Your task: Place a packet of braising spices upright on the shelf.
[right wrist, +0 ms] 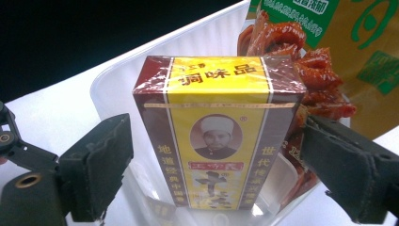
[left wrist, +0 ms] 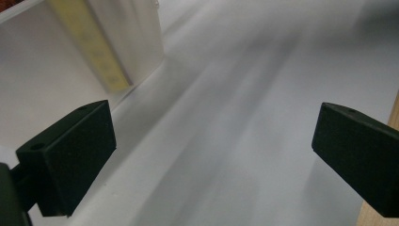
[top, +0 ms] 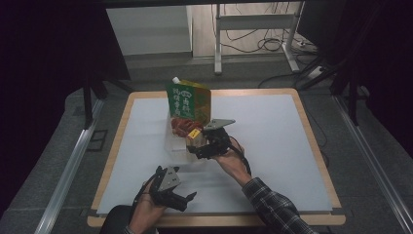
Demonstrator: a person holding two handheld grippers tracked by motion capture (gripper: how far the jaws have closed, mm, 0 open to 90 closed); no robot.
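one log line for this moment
right tool: open around yellow box | box: in clear tub | left tool: open, idle

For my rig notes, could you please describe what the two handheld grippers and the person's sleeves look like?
Both the left gripper and the right gripper are black, each topped by a grey three-cornered plate. Their jaws are blocky matt black pads with small screw holes. A dark cable trails from the right gripper along the wrist. The right arm wears a dark plaid sleeve; the left cuff is dark.

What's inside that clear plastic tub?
The clear plastic tub holds a yellow and brown seasoning box, standing upright, and a packet of red snack pieces behind it. The box covers most of the tub's floor, so anything beneath stays hidden.
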